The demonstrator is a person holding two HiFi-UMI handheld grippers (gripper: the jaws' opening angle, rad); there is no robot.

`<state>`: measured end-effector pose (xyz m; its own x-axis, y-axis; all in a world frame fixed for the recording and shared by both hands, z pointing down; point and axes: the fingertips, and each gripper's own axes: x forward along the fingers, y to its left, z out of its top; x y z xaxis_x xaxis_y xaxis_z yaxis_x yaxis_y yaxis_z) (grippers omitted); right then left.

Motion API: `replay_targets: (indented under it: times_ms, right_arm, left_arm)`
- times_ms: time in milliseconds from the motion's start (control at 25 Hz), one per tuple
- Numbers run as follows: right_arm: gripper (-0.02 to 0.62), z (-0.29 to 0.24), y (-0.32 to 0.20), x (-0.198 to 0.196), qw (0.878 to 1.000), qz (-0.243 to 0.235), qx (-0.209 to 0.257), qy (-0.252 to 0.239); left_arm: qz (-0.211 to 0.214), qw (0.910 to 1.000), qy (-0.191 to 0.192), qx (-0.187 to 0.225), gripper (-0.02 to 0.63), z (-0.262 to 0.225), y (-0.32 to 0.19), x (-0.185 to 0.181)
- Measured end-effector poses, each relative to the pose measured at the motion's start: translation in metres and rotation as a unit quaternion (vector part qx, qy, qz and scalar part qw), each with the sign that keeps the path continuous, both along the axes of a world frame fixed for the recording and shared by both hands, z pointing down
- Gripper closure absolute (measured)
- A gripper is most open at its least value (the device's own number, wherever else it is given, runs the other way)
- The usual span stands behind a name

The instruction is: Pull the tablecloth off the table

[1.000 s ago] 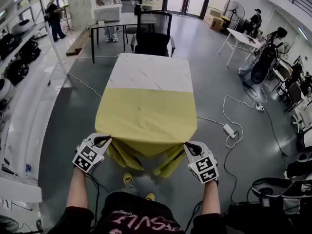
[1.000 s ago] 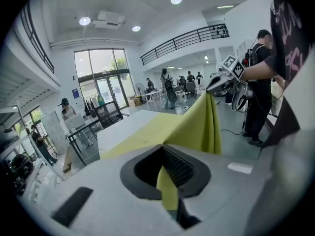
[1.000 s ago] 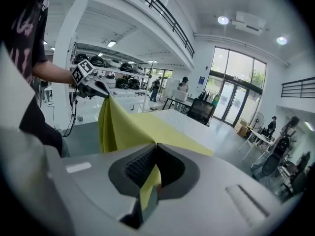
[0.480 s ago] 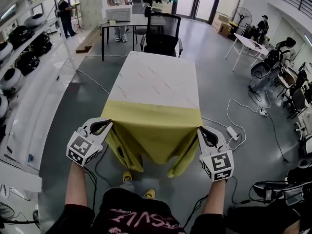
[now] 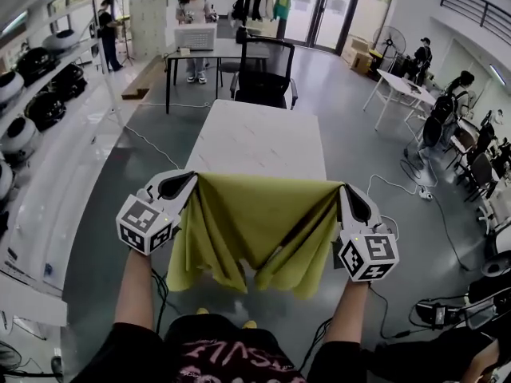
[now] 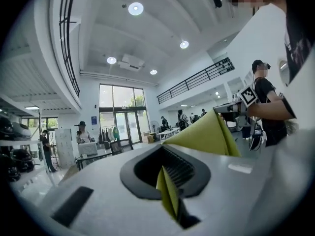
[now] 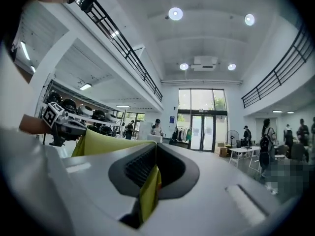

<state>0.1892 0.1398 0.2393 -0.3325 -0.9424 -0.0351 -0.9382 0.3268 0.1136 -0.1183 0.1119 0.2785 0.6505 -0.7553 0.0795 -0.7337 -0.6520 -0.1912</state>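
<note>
In the head view we hold the yellow tablecloth [image 5: 251, 222] up in front of the near end of the white table [image 5: 259, 138], whose length runs away from us. The cloth's top edge stretches side to side between the left gripper [image 5: 188, 179] and the right gripper [image 5: 343, 191], and the rest hangs down in folds. In the left gripper view the jaws are closed tight on a yellow corner. In the right gripper view the jaws pinch the other corner, with cloth trailing off to the left.
</note>
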Motion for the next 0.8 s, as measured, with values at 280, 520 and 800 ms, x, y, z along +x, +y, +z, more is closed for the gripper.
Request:
replay_targets:
  times_ms: [280, 520, 800]
  right_arm:
    - [0.575, 0.054, -0.001, -0.017, 0.998, 0.04, -0.047, -0.016]
    - [0.574, 0.078, -0.007, -0.021, 0.994, 0.074, -0.054, -0.062]
    - [0.574, 0.085, -0.022, -0.021, 0.992, 0.089, -0.06, -0.068]
  left_arm:
    - [-0.034, 0.9947, 0.082, -0.053, 0.598, 0.033, -0.017, -0.021]
    - [-0.058, 0.9869, 0.132, -0.074, 0.598, 0.05, -0.031, -0.026]
    - [-0.063, 0.9847, 0.144, -0.075, 0.598, 0.055, -0.044, -0.027]
